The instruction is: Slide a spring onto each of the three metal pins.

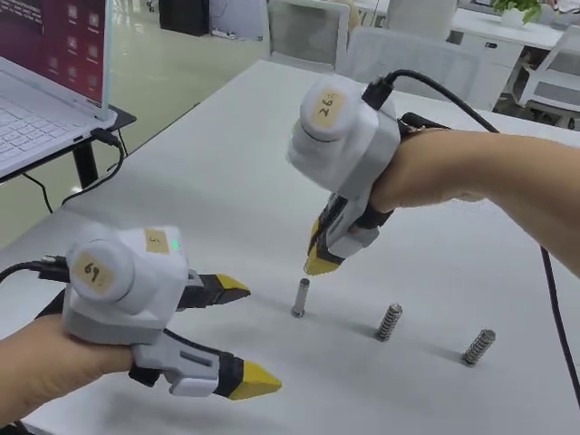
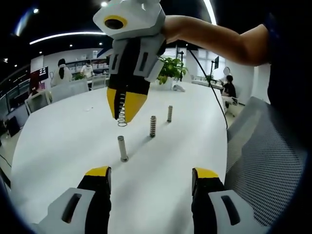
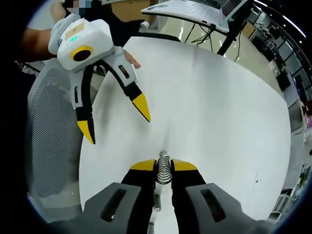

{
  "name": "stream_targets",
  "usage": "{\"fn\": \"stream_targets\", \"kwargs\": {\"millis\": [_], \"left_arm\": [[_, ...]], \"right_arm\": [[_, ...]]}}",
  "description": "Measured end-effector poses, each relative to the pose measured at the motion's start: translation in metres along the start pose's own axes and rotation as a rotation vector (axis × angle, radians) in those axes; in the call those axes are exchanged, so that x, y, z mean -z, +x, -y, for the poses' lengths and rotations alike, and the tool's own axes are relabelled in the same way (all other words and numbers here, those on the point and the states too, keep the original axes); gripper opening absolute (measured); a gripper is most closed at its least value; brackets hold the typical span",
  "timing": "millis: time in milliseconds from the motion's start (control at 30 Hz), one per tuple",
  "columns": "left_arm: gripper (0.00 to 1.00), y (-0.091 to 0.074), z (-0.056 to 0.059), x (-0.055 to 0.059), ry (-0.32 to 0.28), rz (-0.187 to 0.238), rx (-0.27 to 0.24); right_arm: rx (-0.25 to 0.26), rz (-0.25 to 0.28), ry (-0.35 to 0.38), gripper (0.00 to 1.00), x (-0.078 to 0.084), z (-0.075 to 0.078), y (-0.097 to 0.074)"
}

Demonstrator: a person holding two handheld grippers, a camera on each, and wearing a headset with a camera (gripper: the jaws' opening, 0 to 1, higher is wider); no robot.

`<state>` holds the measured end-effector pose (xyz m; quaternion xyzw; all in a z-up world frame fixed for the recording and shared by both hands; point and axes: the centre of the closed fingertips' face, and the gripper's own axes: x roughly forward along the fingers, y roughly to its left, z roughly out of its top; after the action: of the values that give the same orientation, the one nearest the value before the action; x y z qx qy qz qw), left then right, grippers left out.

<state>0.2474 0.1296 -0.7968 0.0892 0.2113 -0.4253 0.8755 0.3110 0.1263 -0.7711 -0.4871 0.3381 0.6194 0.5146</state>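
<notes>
Jaws of right gripper [image 3: 163, 165] clamp a spring [image 3: 164, 174], mostly hidden.

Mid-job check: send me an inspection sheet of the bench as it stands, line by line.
Surface: white table, flat.
Job's things: bare pin upright; second pin and third pin each already wear a spring; last spring hangs just above the bare pin, not yet on it.
Clutter: nothing seen.
Grippers: right gripper shut on the last spring, pointing down; left gripper open, holding nothing, beside the bare pin.
Cables: black cable runs from the right gripper; laptop cable hangs off the table's left.
Surroundings: laptop at left; chairs beyond the table.
</notes>
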Motion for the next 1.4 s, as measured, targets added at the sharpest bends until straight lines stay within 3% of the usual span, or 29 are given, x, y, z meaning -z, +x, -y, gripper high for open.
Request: {"fn": "stream_targets", "kwargs": {"millis": [333, 1400], "left_arm": [[0.63, -0.001, 0.0, 0.002, -0.008, -0.005, -0.001], [0.59, -0.002, -0.003, 0.005, -0.014, -0.008, -0.002]], "right_arm": [[-0.023, -0.027, -0.002, 0.09, 0.007, 0.01, 0.018], [-0.066, -0.092, 0.002, 0.09, 0.011, 0.001, 0.046]]}}
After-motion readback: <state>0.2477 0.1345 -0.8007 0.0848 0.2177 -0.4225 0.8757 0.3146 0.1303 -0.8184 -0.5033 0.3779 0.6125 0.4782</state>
